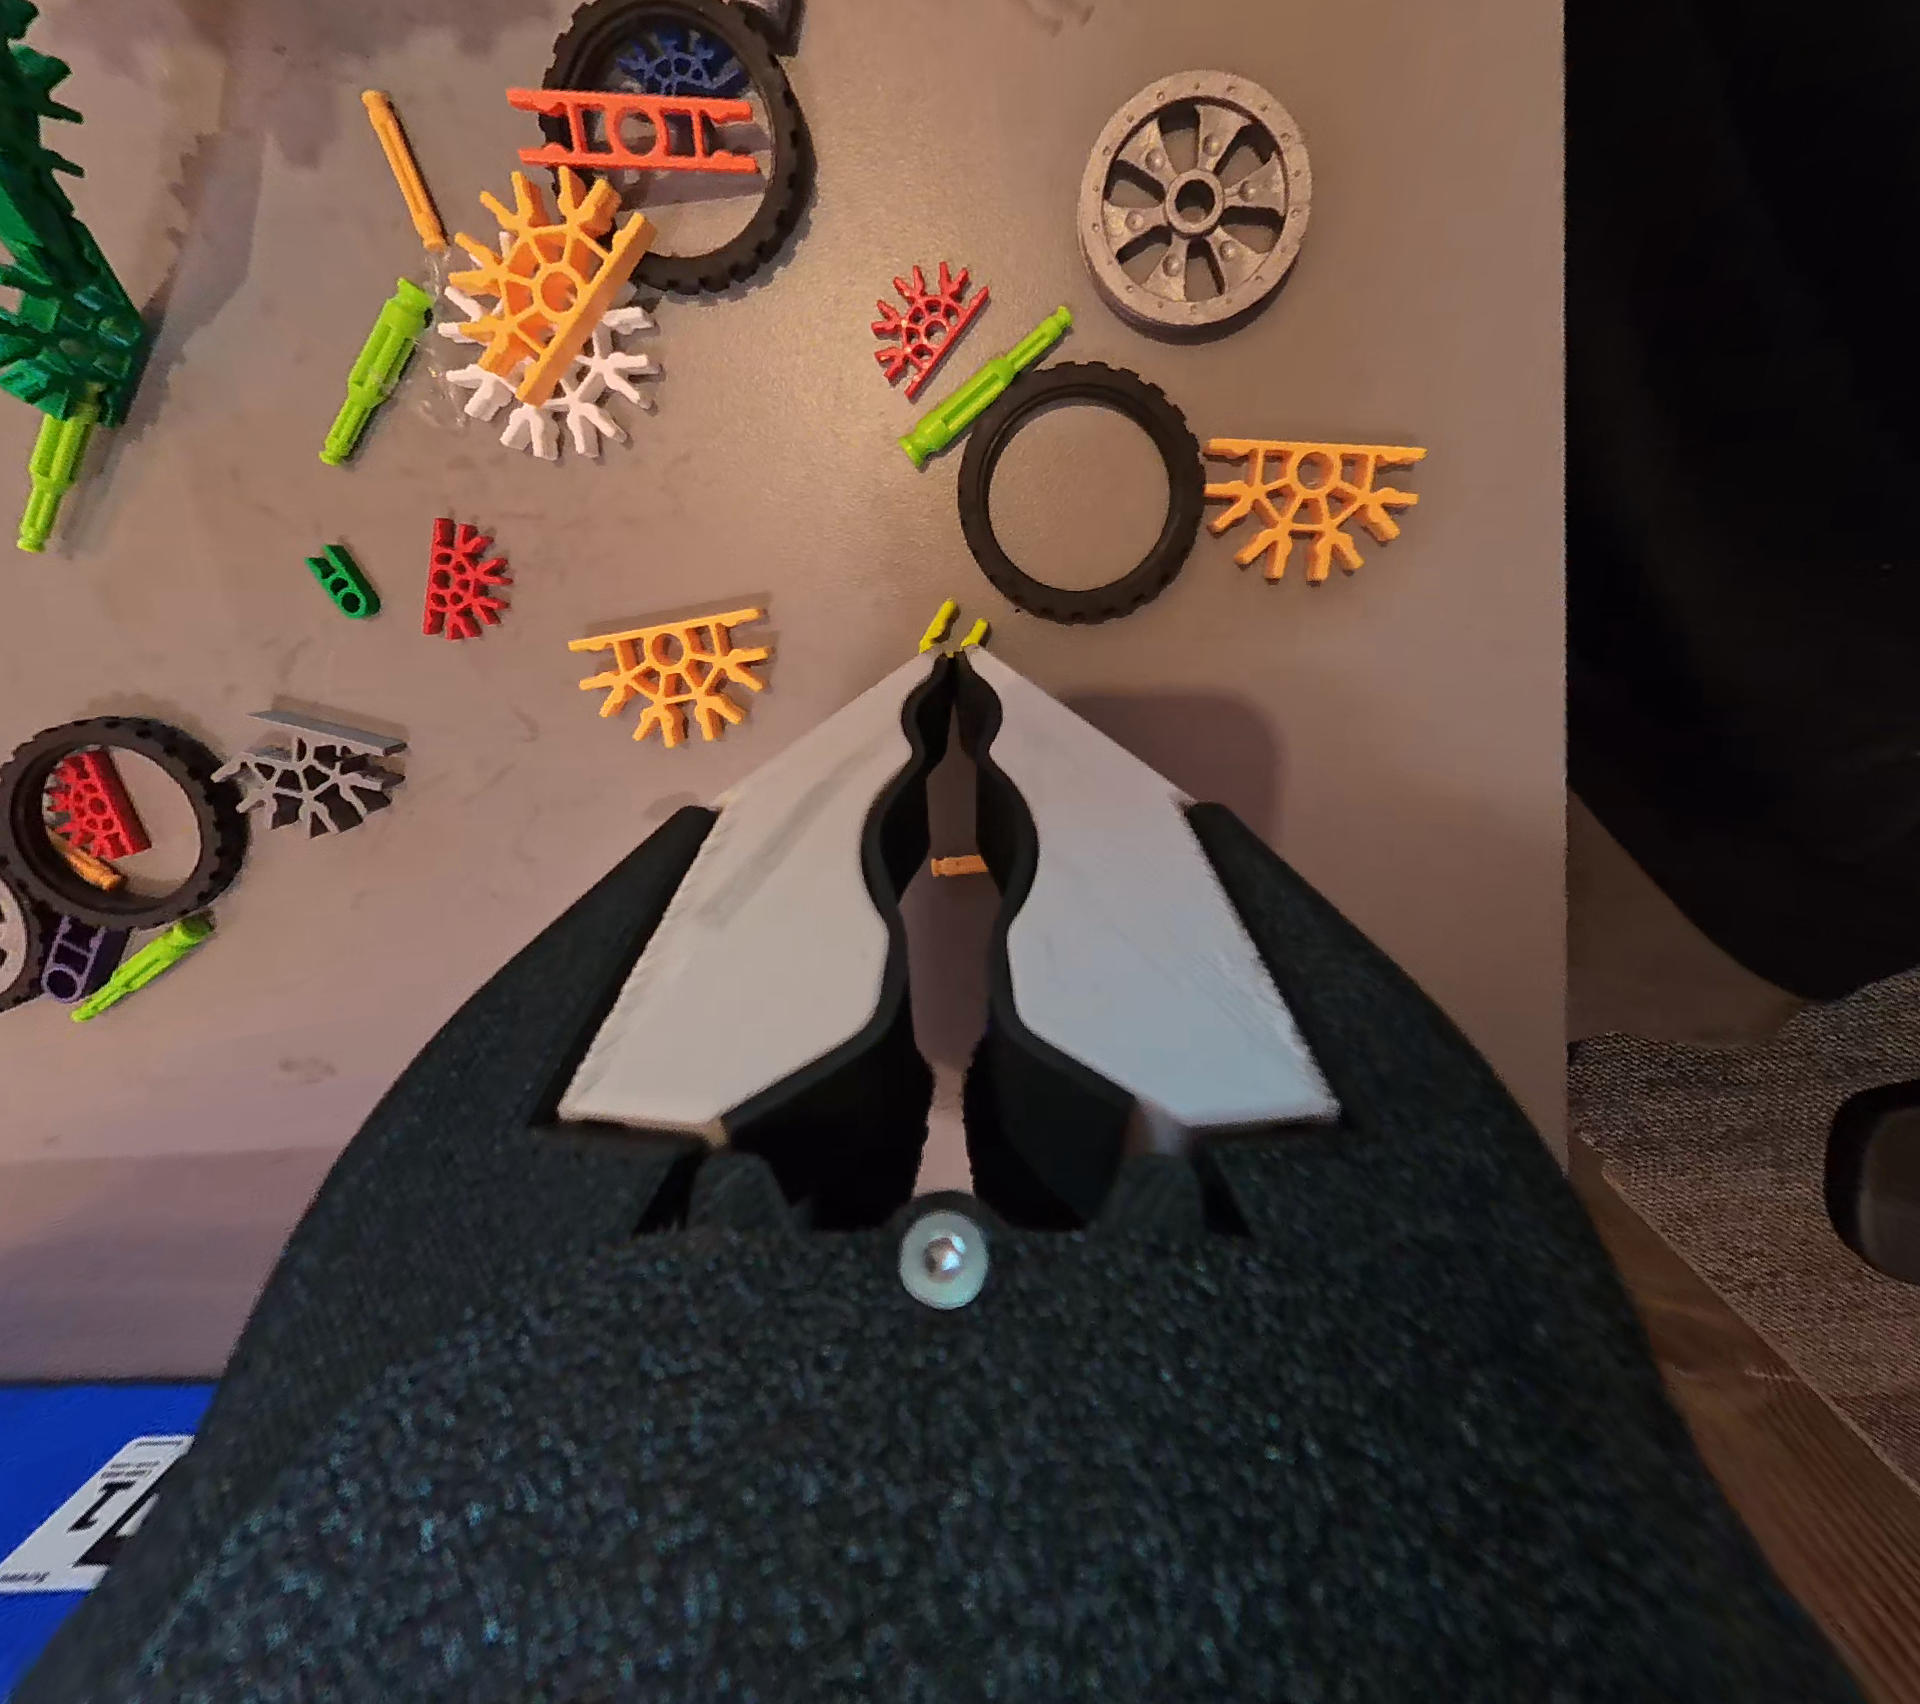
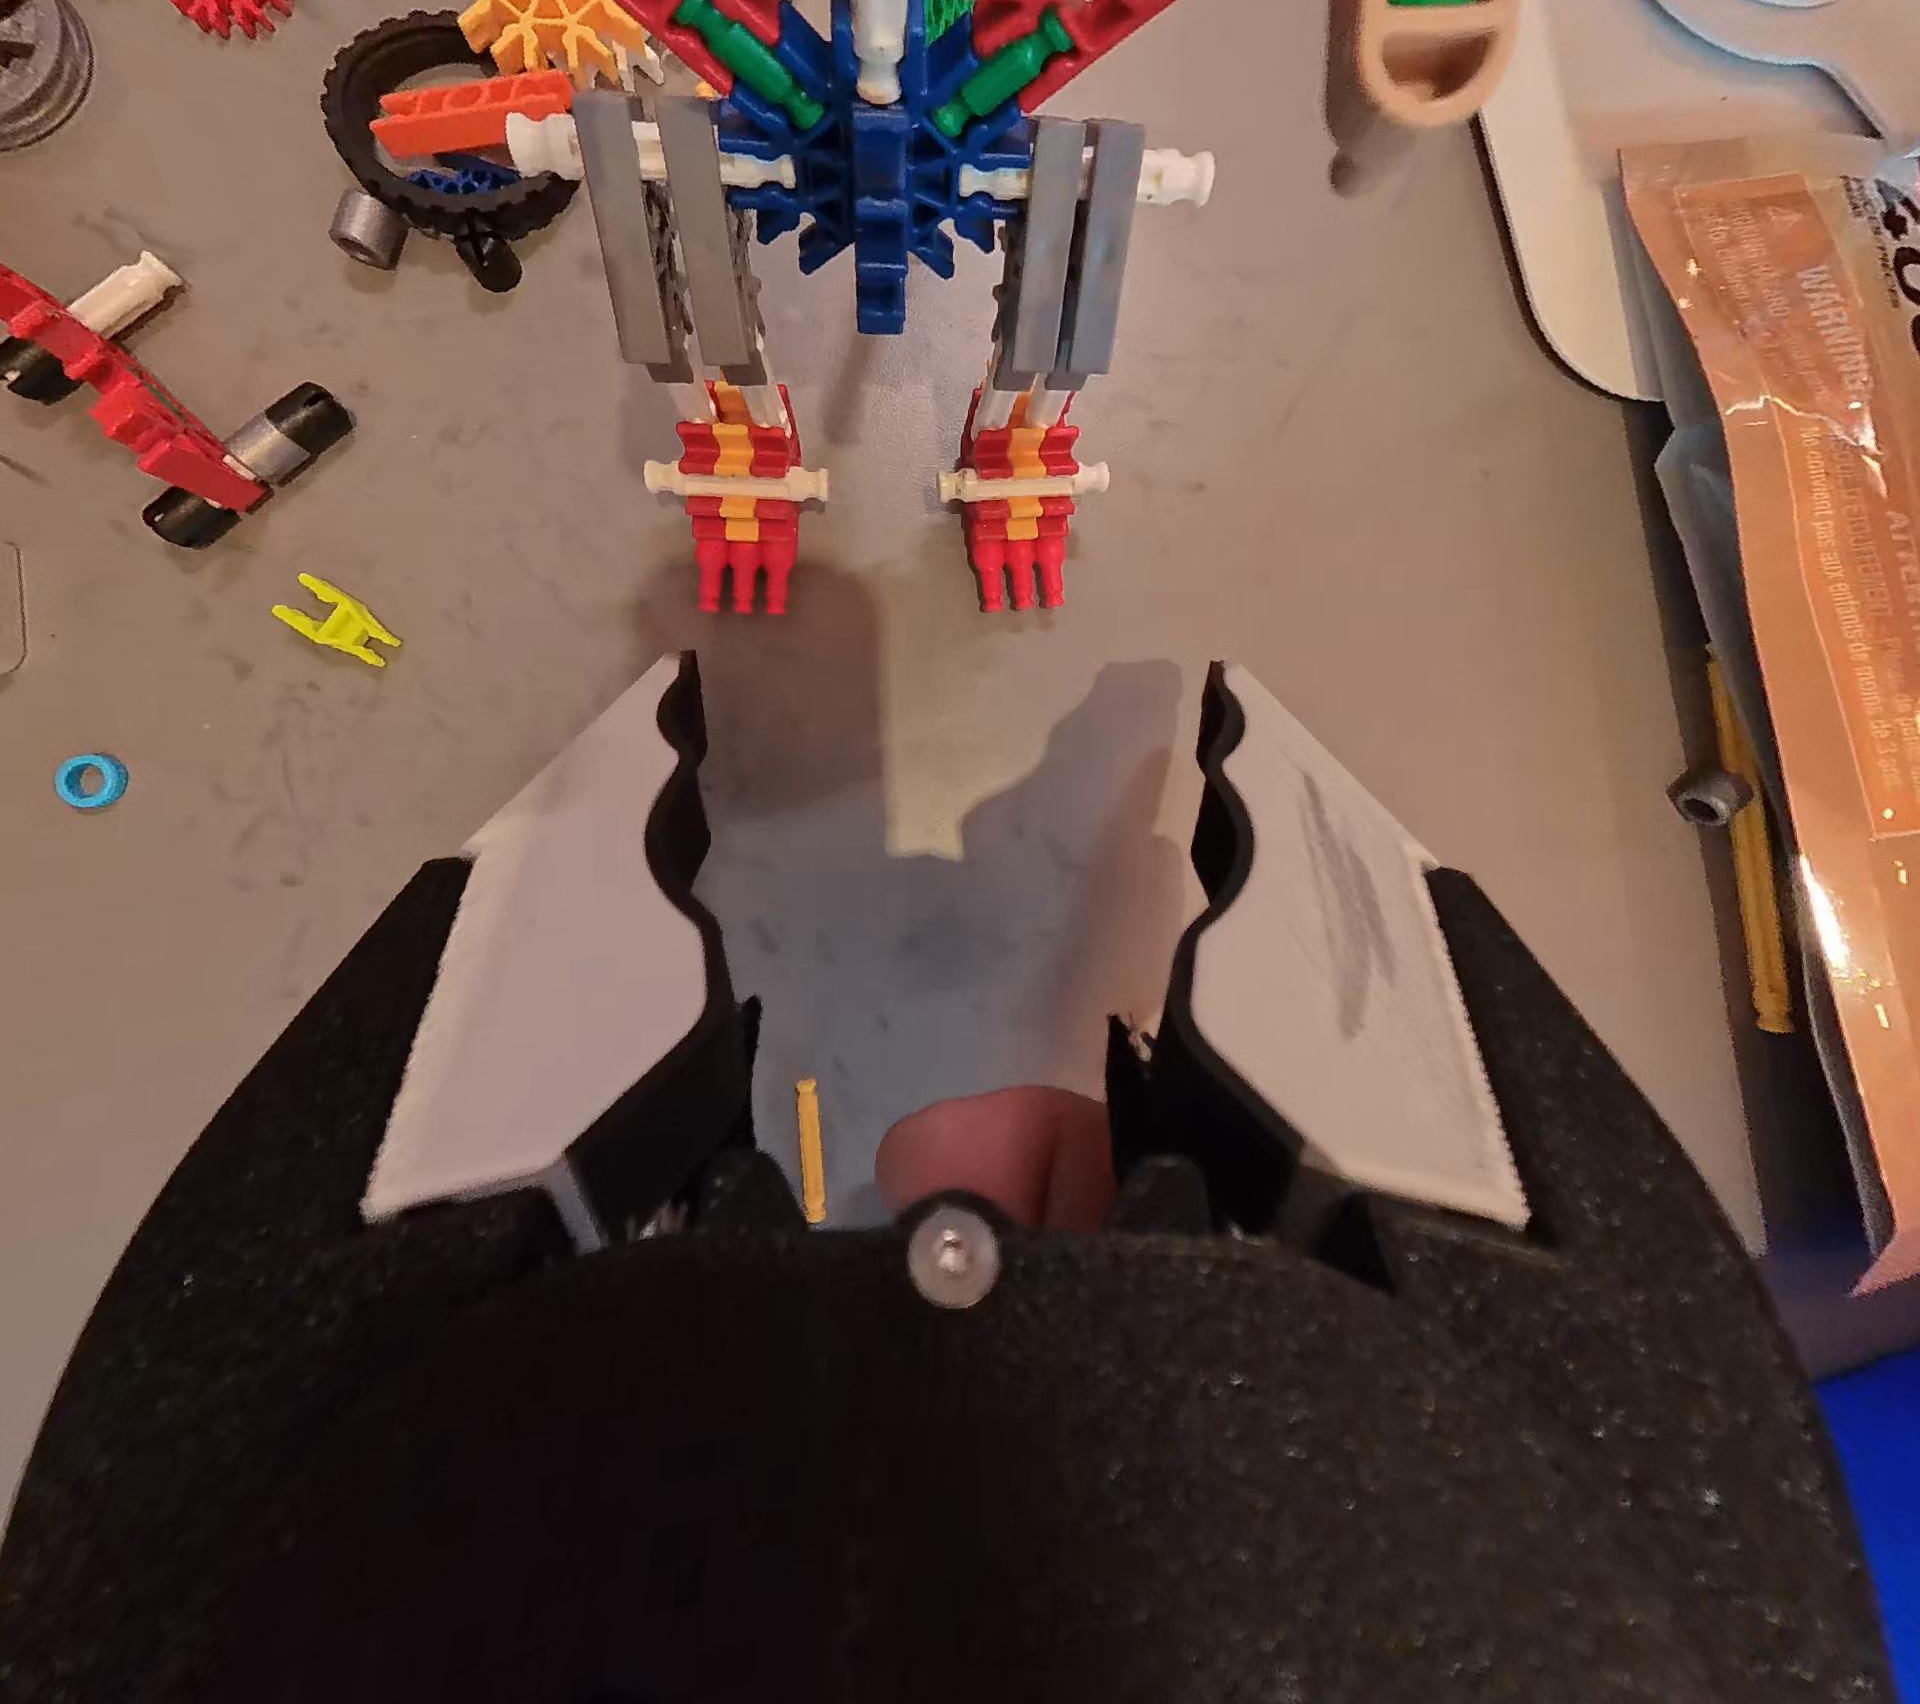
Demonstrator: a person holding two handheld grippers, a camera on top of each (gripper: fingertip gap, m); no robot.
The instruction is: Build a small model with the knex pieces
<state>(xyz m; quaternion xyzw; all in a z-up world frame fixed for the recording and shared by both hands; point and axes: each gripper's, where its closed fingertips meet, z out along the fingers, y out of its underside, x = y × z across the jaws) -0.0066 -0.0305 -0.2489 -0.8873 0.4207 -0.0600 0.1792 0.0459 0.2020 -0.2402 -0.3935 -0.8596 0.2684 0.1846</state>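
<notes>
My left gripper (image 1: 951, 657) is shut on a small yellow-green clip (image 1: 941, 621). Its two prongs stick out past the closed fingertips, just below a black tyre (image 1: 1070, 491) on the grey table (image 1: 1351, 823). My right gripper (image 2: 951, 667) is wide open with nothing between its fingers. It faces a built model (image 2: 873, 168) with a blue hub, grey bars, red panels and two red-and-orange feet (image 2: 740, 501). The feet stand a short way in front of the fingertips. Another yellow-green clip (image 2: 335, 620) lies loose to the left.
Loose parts are scattered on the table: orange connectors (image 1: 670, 667), red connectors (image 1: 462, 579), a grey wheel (image 1: 1195, 200), lime rods (image 1: 982, 385), tyres. In the right wrist view a plastic bag (image 2: 1787, 615) and a white tray (image 2: 1558, 148) lie at the right. The table edge (image 1: 1564, 511) is at the right. Across from one pair of fingers to the other is roughly 25 cm.
</notes>
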